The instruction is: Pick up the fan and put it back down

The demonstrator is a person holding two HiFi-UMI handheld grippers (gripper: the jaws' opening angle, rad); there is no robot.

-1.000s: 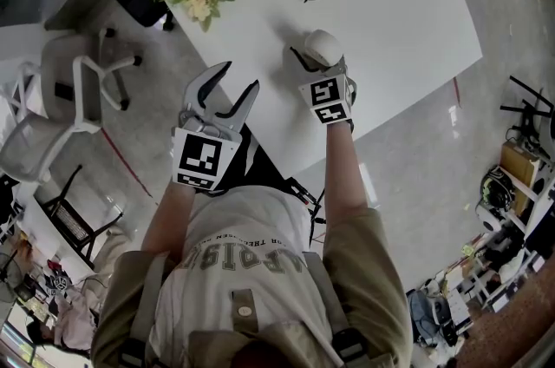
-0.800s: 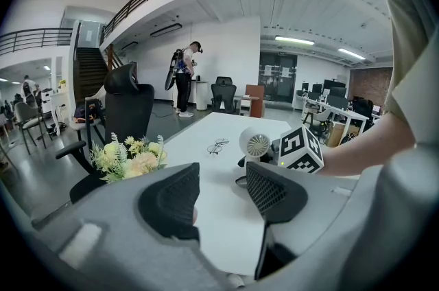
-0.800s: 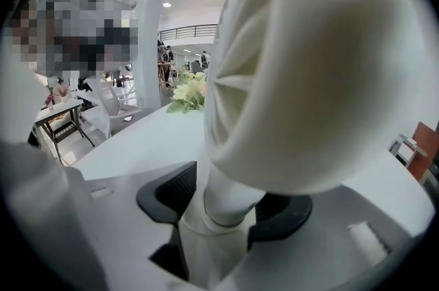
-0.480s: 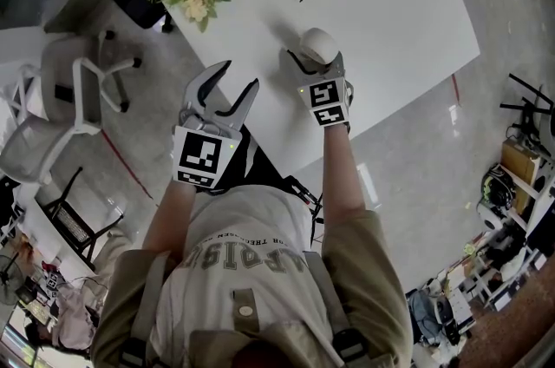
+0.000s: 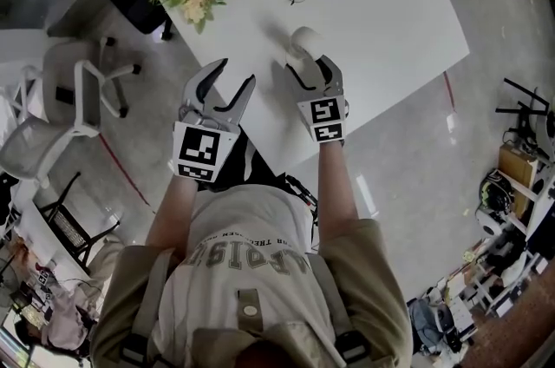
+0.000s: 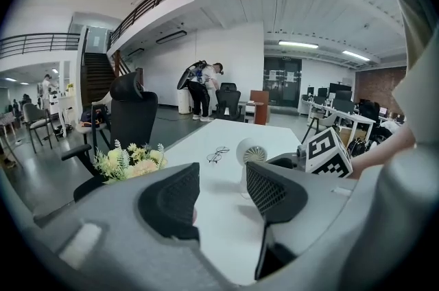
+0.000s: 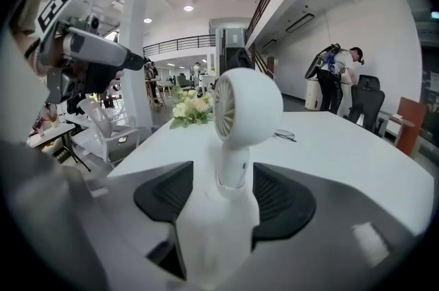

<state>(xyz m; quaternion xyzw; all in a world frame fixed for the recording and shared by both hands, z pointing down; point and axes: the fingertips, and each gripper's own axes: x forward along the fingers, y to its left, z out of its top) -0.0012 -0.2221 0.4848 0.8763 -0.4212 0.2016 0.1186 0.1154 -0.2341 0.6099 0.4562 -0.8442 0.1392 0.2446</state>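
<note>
The right gripper (image 5: 305,69) has drawn back slightly from the white fan (image 5: 303,41), its fingers having just been opening and now wide on either side of the stem, not touching it, with the fan upright toward the counter's (image 5: 390,2) near edge, while the left gripper (image 5: 232,84) hovers with fingers wide and empty.

Bright, even lt; soft shadows; fisheye warp w/ dark edges.
</note>
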